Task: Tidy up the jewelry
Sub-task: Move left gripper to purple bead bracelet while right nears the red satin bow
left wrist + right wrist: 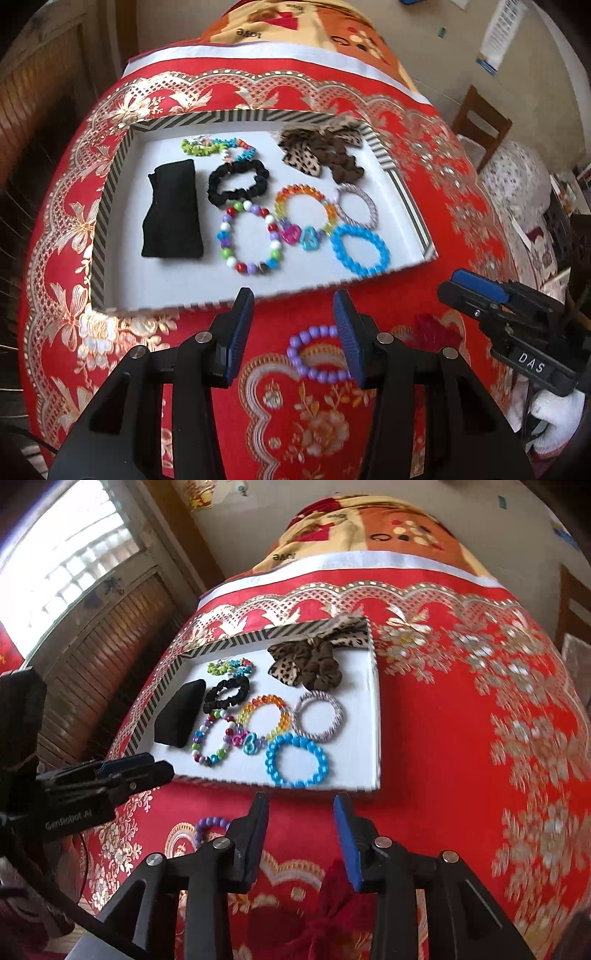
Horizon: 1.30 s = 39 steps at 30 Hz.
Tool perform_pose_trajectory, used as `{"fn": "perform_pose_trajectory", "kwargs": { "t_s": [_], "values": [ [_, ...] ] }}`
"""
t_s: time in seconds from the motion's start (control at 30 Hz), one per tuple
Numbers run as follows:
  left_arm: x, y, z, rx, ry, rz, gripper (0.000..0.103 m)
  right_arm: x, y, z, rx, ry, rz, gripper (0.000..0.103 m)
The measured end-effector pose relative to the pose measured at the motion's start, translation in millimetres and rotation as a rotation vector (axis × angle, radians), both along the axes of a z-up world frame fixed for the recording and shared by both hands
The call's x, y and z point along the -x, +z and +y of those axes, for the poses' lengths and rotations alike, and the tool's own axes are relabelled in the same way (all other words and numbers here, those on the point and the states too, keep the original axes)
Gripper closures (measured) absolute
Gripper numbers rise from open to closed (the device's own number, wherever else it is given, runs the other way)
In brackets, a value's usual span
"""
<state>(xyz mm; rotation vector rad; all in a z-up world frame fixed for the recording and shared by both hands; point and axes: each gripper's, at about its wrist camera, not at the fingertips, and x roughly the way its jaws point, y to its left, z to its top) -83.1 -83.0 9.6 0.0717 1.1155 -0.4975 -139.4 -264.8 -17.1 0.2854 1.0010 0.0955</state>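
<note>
your left gripper (293, 325) open, fingers spread, nothing between pads. purple bead bracelet (316, 356) lies on red tablecloth (317, 424) just below, partly behind your right-hand finger. your right gripper (301, 830) open too, jaws parted, empty; dark red scrunchie (332, 904) on cloth beneath fingers. beyond both fingertips, striped-rim tray (110, 206) holds blue bracelet (360, 249), multicolour bead bracelet (249, 236), black scrunchie (236, 181), black pouch (171, 210).

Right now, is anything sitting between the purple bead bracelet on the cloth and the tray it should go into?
Only the tray's low striped near wall. The purple bead bracelet lies on the red cloth just outside it, under the open left gripper. Bare white floor lies just past the wall.
</note>
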Motion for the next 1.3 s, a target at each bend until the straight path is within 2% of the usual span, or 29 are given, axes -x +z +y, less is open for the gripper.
{"fn": "perform_pose_trajectory", "kwargs": {
  "t_s": [0.2,0.43,0.53,0.7,1.0,1.17,1.3],
  "values": [
    [20.1,-0.5,0.9,0.012,-0.05,0.012,0.059,35.5,4.6,1.8,-0.011,-0.069,-0.028,0.062],
    [35.6,-7.2,5.9,0.022,-0.071,0.039,0.055,70.8,3.5,5.0,-0.01,-0.127,-0.023,0.061],
    [39.6,-9.0,12.8,0.021,-0.064,0.05,0.049,81.3,1.8,6.1,-0.008,-0.148,-0.016,0.061],
    [44.2,-12.2,27.3,-0.001,-0.033,0.049,0.049,95.5,-3.1,3.0,-0.01,-0.182,0.001,0.061],
    [45.8,-24.4,47.5,-0.002,0.031,0.077,0.049,100.9,-24.6,0.7,-0.063,-0.213,0.05,0.06],
    [39.1,-31.5,42.2,0.019,0.048,0.1,0.045,94.4,-34.7,8.1,-0.067,-0.198,0.071,0.059],
    [32.6,-37.7,31.9,-0.01,0.066,0.087,0.045,86.0,-45.0,11.3,-0.061,-0.2,0.092,0.059]
  ]
}}
